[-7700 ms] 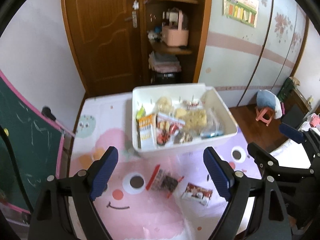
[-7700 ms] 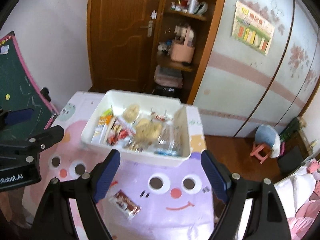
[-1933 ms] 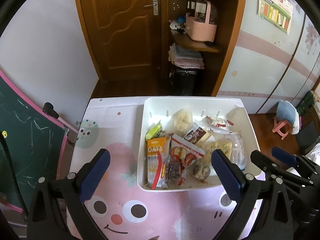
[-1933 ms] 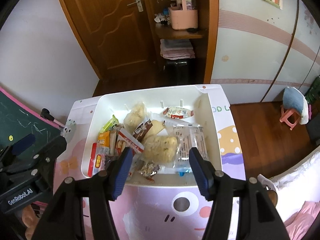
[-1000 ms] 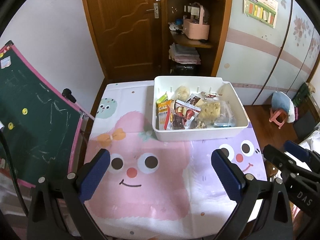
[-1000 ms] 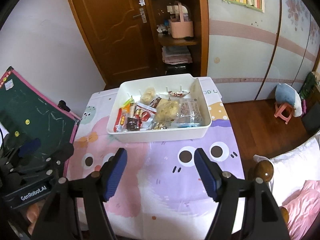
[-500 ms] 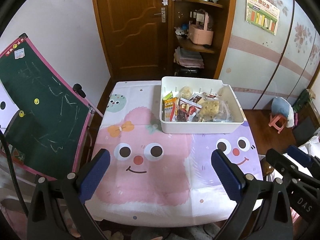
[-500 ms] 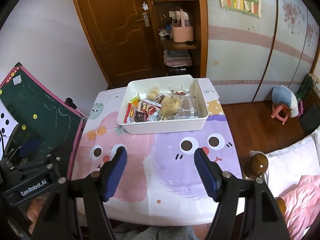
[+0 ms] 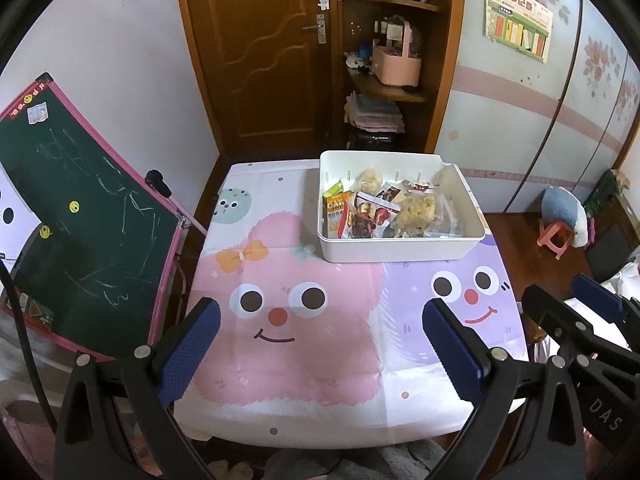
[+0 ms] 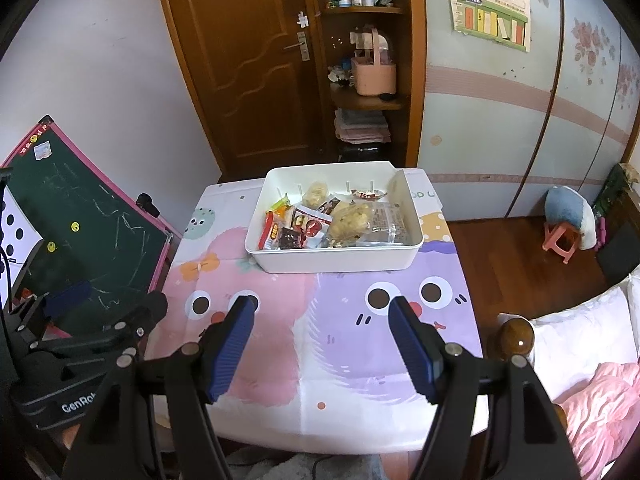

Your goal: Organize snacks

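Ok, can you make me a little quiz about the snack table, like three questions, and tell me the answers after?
1. True or false: some snack packets lie loose on the cartoon tablecloth outside the white bin.
2. What does the left gripper hold? A) an oats packet B) nothing C) the bin's rim
3. Fill in: the chalkboard has a ____ frame.

Key
1. False: every snack that shows sits inside the bin.
2. B: its jaws stand open over the cloth, and so do those of the right gripper.
3. Pink.
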### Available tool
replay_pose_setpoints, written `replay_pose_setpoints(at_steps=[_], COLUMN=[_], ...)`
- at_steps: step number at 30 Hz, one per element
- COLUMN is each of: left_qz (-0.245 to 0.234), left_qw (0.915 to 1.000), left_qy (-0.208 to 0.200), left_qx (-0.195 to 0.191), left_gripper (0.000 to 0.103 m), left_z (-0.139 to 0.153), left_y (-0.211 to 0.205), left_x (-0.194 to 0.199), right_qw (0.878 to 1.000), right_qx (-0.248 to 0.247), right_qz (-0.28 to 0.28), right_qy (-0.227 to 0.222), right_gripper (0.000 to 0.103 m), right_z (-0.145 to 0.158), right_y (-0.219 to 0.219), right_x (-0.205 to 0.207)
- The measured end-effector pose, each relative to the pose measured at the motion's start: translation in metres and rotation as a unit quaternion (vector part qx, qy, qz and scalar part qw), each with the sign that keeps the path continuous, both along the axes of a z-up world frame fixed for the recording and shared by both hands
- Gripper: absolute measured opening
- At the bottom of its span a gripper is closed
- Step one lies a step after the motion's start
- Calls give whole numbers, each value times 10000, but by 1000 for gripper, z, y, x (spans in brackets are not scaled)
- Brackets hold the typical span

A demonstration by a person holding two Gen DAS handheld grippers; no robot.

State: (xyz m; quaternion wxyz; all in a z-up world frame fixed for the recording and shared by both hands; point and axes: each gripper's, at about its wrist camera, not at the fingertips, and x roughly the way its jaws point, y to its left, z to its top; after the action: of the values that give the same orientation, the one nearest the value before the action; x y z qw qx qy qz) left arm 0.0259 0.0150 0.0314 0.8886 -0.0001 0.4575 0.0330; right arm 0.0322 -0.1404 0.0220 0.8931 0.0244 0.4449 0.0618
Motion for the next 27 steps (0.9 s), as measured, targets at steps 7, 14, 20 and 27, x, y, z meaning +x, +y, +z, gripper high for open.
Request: replay_pose_setpoints(at_steps=[7, 14, 20, 27], left_qz=[2, 10, 10, 9], left_qw=[10000, 10000, 10000, 10000], left_qy=[-4, -2, 3, 16], left_qx=[5, 1, 2, 3], left_gripper=[101, 101, 101, 101], left_z=[1, 1, 0, 2], left_y=[0, -1, -1, 0], left_x=[0, 0, 0, 0], right_qw=[10000, 10000, 10000, 10000], right_qx=[7, 3, -8, -4], right_qz=[-5, 4, 11, 10], right_qy=[-41, -35, -57, -48], right_gripper=[70, 70, 70, 70], right_z=[0, 1, 2, 3], right_y=[3, 2, 4, 4], right_x=[-2, -1, -1, 0])
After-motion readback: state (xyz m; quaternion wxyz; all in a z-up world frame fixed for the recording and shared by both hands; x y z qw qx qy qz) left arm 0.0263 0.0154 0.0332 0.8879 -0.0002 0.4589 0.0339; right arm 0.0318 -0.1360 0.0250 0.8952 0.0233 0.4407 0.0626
